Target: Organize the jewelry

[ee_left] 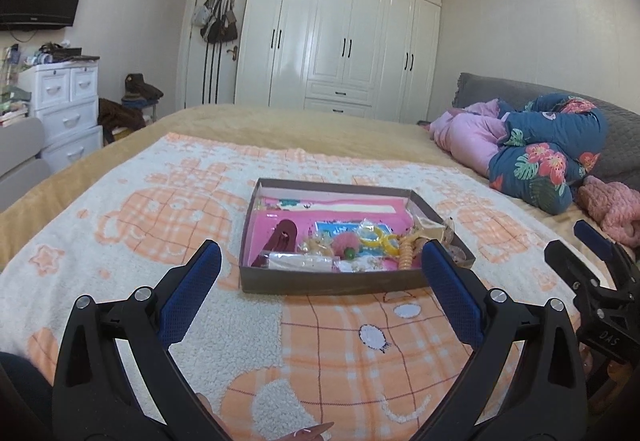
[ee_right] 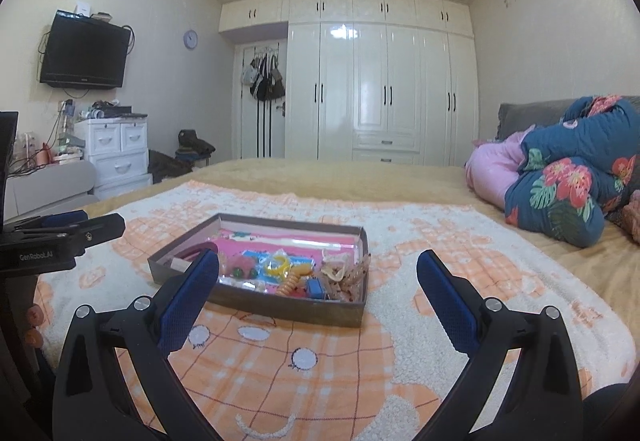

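A shallow grey-brown box (ee_left: 328,284) sits on the orange-and-white blanket, holding several hair and jewelry pieces: a dark red clip (ee_left: 282,237), a pink pom-pom (ee_left: 344,246), yellow rings (ee_left: 378,239), an orange spiral tie (ee_left: 407,255). The box also shows in the right wrist view (ee_right: 288,307), with a blue piece (ee_right: 315,288) near its front. My left gripper (ee_left: 320,255) is open and empty just short of the box. My right gripper (ee_right: 318,265) is open and empty, near the box's front, and shows at the right of the left view (ee_left: 592,241).
The blanket (ee_left: 340,353) covers a bed with a tan spread. Folded floral and pink quilts (ee_left: 540,153) lie at the right by a grey headboard. A white wardrobe (ee_left: 344,45) stands behind, white drawers (ee_left: 68,101) and a TV (ee_right: 84,51) at left.
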Motion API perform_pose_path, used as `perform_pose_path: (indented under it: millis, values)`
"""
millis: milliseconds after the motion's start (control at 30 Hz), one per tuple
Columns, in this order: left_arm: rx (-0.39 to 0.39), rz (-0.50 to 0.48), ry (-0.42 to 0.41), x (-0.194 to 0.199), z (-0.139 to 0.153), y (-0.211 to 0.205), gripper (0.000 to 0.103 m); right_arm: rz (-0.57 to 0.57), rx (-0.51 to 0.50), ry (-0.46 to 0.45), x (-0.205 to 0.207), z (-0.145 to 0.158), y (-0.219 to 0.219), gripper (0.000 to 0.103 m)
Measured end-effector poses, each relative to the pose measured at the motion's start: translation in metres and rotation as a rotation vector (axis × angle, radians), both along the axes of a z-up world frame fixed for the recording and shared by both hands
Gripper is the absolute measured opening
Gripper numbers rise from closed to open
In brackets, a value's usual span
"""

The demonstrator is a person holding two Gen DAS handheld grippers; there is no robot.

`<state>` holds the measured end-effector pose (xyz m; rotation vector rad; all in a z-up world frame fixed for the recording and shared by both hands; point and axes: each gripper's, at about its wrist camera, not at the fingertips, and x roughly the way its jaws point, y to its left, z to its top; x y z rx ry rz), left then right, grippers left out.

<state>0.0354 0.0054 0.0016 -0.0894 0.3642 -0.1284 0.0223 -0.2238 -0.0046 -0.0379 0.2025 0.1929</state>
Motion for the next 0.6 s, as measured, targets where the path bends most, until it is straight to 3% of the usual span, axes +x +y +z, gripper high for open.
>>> perform_pose_path:
  millis: [600]
  values:
    - [-0.005, -0.001, 0.011, 0.0009, -0.0013, -0.0015, 0.092, -0.005, 0.007, 0.035, 0.0058, -0.0067, 0.0005, 0.097]
